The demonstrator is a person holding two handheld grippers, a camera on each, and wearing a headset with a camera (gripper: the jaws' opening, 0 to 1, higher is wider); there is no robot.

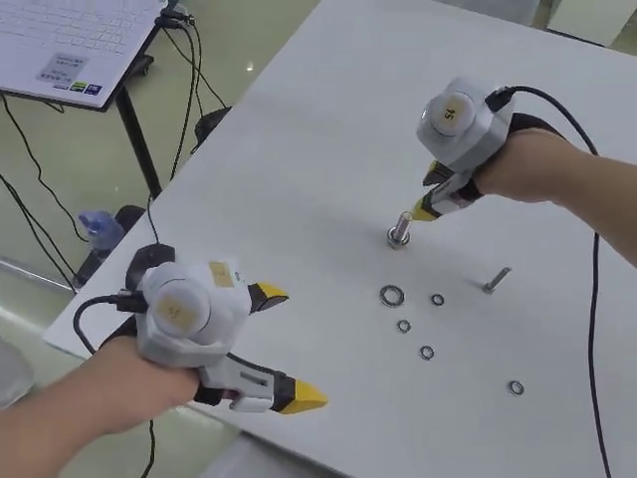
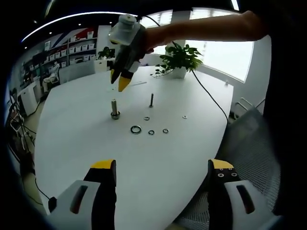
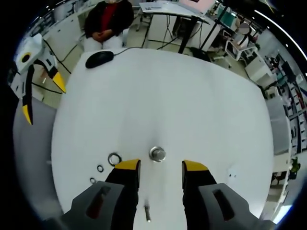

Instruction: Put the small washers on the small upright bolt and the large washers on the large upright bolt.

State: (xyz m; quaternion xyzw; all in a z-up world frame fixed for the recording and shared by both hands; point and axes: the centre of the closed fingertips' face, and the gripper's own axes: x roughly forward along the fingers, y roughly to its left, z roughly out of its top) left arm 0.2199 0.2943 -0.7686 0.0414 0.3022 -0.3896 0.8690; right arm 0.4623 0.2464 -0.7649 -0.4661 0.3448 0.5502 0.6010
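Head view: washers (image 1: 391,295) lie flat mid-frame on the tabletop (image 1: 328,149). They look thin, stiff and slippery, best pinched at the rim. The right tool (image 1: 426,205), jaws apart and empty, hovers over the large bolt (image 1: 399,231). The left tool (image 1: 299,346) gapes wide at lower left.

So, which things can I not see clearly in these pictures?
- Foot of the large upright steel bolt: too small in the head view to tell a washer from the bolt's own head.
- Small thin steel bolt: in the right gripper view it sits low between the jaws, blurred; upright or not is unclear.
- Small steel ring washers: tiny in the left gripper view; their hole sizes cannot be read.
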